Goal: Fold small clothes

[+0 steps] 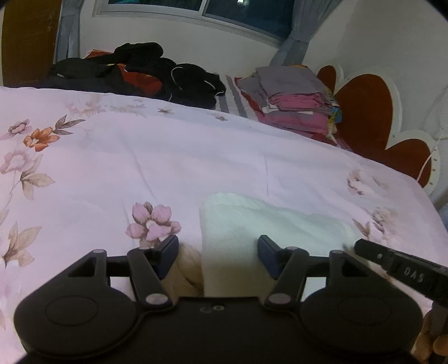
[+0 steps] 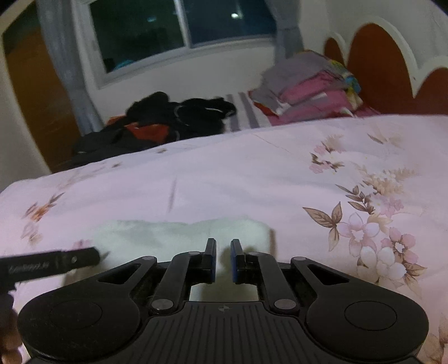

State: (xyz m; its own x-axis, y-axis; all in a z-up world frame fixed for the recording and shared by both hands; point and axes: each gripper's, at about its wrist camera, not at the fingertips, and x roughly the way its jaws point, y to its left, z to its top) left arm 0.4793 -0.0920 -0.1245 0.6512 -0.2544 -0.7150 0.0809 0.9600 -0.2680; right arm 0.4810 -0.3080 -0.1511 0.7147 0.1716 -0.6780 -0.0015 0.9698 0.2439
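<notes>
A small white garment (image 1: 266, 221) lies folded on the pink floral bedspread (image 1: 112, 168). My left gripper (image 1: 218, 252) stands open over its near left edge; the pads are apart from the cloth. A beige bunch of fabric (image 1: 184, 271) shows by the left finger. In the right wrist view the same white garment (image 2: 168, 235) lies under my right gripper (image 2: 223, 260). Its jaws are shut to a slim gap, and I cannot tell whether any cloth is pinched. The two grippers are close, and each sees the other's finger at the side (image 1: 392, 263) (image 2: 56, 260).
A heap of black and red clothes (image 1: 140, 72) lies at the far side of the bed. A stack of folded pink and grey clothes (image 1: 294, 98) sits by the red and white headboard (image 1: 364, 117). A window (image 2: 168, 25) is behind. Fingers of a hand (image 1: 431, 341) show low right.
</notes>
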